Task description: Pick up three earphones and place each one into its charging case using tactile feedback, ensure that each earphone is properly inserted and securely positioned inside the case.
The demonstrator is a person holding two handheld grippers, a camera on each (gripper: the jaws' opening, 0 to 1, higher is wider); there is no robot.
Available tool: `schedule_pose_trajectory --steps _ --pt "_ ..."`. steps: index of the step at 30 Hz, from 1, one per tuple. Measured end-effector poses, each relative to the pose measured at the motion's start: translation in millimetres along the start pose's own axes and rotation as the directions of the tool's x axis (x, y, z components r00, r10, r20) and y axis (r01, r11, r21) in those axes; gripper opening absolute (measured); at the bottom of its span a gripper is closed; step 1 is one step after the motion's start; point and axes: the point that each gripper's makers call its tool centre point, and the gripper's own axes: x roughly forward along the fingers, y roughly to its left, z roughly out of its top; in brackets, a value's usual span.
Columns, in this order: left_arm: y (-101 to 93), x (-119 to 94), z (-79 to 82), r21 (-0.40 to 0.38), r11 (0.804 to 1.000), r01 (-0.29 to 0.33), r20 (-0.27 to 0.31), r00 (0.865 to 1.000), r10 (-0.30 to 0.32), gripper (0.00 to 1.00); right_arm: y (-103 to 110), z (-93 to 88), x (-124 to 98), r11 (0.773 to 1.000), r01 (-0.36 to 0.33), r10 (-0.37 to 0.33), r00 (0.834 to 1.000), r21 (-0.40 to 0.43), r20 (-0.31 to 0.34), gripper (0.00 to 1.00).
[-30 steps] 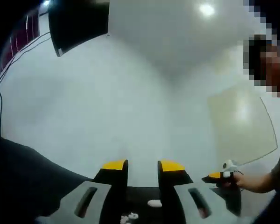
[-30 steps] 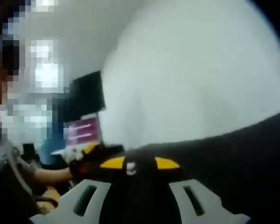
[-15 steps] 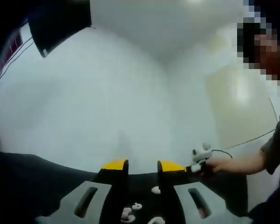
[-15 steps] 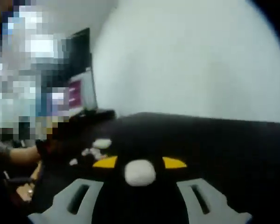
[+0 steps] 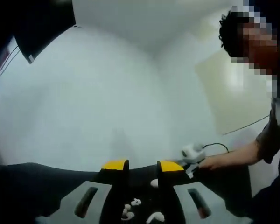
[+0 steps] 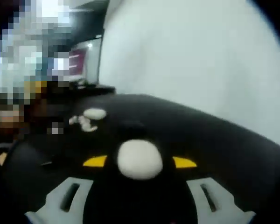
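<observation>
Between the right gripper's point(image 6: 139, 162) yellow-tipped jaws, spread wide, sits a white oval charging case point(image 6: 139, 159) on the black table point(image 6: 214, 140); contact unclear. Case looks smooth, hard, glossy plastic: light, likely slippery, so best pinched across its flat sides. Further back lie small white earphones point(image 6: 84, 122) and another case point(image 6: 94, 113). Left gripper point(image 5: 142, 164) has jaws apart, empty, over tiny earphones point(image 5: 130, 209), rounded and easily flicked.

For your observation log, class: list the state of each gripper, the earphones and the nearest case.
Left gripper: open, empty.
Right gripper: open, jaws set wider than the case.
Case: on the table, not gripped; lid unclear.
Earphones: loose on the table.
</observation>
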Motion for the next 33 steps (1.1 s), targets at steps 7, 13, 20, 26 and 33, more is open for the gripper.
schedule_pose_trajectory --steps 7,13,20,26,33 --pt "-3.5 2 -5.3 0.02 1.0 0.018 -0.032 0.999 -0.018 0.23 2 1.3 5 1.0 -0.013 0.013 1.0 0.025 0.016 0.4" --pt "-1.9 2 -8.8 0.032 0.999 0.012 -0.054 0.999 -0.01 0.23 5 -2.0 2 0.999 -0.027 0.028 0.999 0.037 -0.016 0.39" --pt "1.1 2 -10.4 0.037 0.999 -0.002 -0.062 0.998 0.004 0.23 7 -6.9 -26 0.997 -0.047 0.052 0.996 0.067 -0.073 0.38" --pt "-9.8 7 -23.9 0.088 0.995 0.046 -0.133 0.991 -0.034 0.24 -5 -12.7 -62 0.986 0.018 0.003 0.992 0.166 -0.126 0.38" --pt "-13.0 4 -17.7 0.092 0.994 0.061 -0.101 0.994 -0.052 0.23 1 -42.1 -121 0.976 0.193 -0.16 0.953 0.106 -0.259 0.38"
